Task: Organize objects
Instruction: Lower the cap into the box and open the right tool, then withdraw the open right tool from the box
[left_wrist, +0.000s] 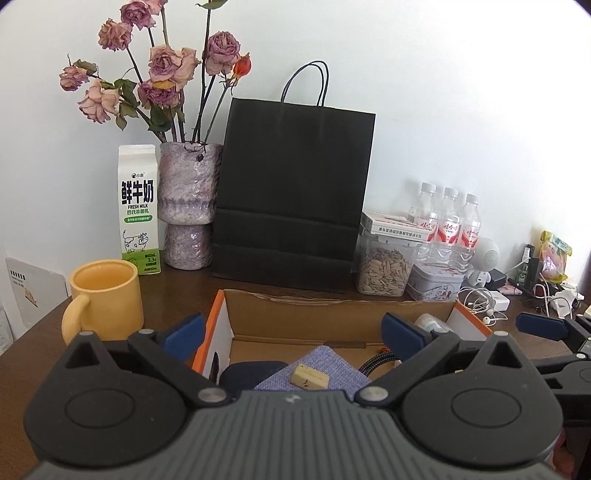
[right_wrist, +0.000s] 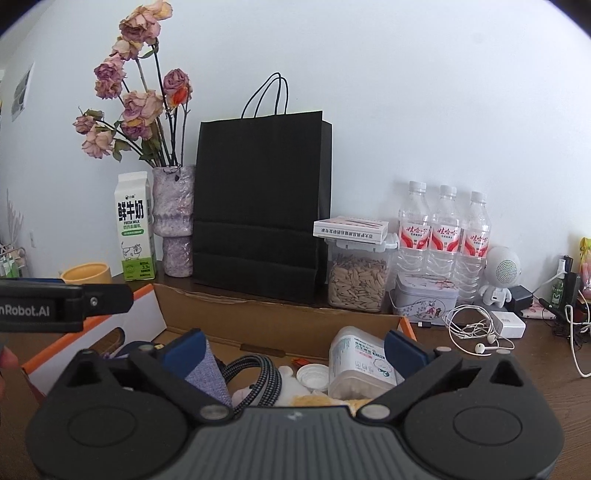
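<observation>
An open cardboard box with orange-edged flaps sits on the dark wooden desk; it also shows in the right wrist view. It holds a lilac fabric pouch with a small tan block on it, a braided cable, a white plastic bottle lying down and a white cap. My left gripper is open and empty above the box's left half. My right gripper is open and empty above its right half, also seen in the left wrist view.
Behind the box stand a black paper bag, a vase of dried roses, a milk carton and a yellow mug. To the right are a seed jar, a tin, three water bottles, earphones and a charger.
</observation>
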